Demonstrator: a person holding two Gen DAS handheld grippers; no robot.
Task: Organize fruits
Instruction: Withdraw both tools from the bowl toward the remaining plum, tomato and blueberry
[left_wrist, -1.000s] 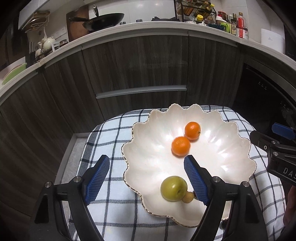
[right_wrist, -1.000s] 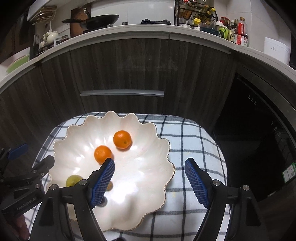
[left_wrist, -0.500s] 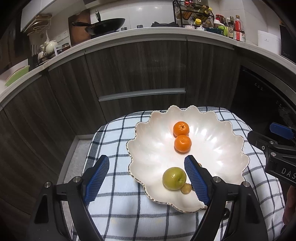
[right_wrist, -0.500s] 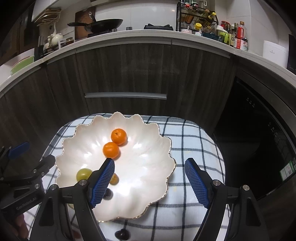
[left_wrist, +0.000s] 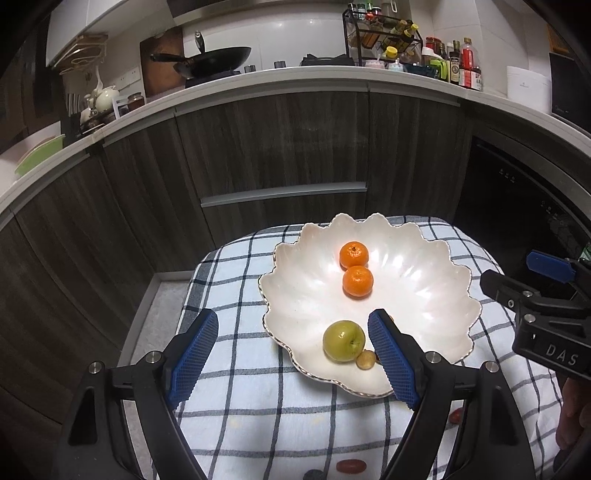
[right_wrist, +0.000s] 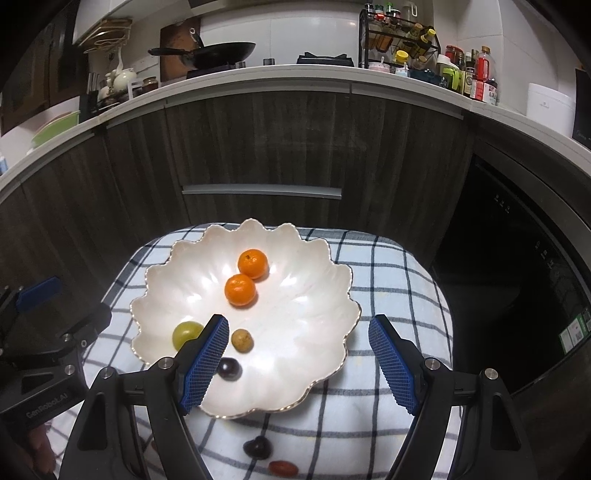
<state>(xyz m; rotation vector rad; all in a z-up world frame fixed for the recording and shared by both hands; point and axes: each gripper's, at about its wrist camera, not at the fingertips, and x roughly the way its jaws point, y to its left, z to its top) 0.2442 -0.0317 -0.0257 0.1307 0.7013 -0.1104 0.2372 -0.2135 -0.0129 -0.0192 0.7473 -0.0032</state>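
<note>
Left wrist view: left gripper (left_wrist: 293, 345) released, empty. Scalloped white ceramic bowl (left_wrist: 436, 295) on checked blue-and-white cloth (left_wrist: 236, 280) holds two small orange mandarins (left_wrist: 357, 281), round green fruit (left_wrist: 344, 340) near.
Right wrist view: right gripper (right_wrist: 297, 350) released, empty; dark cherry (right_wrist: 258, 447) on cloth, nearside.

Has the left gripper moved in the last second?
Yes. The left gripper has backed away and risen: the bowl looks smaller and farther, and more checked cloth shows below it.

checked cloth (right_wrist: 388, 280), scalloped white bowl (right_wrist: 314, 280), dark fruit (right_wrist: 258, 447), red fruit (right_wrist: 283, 468)
</note>
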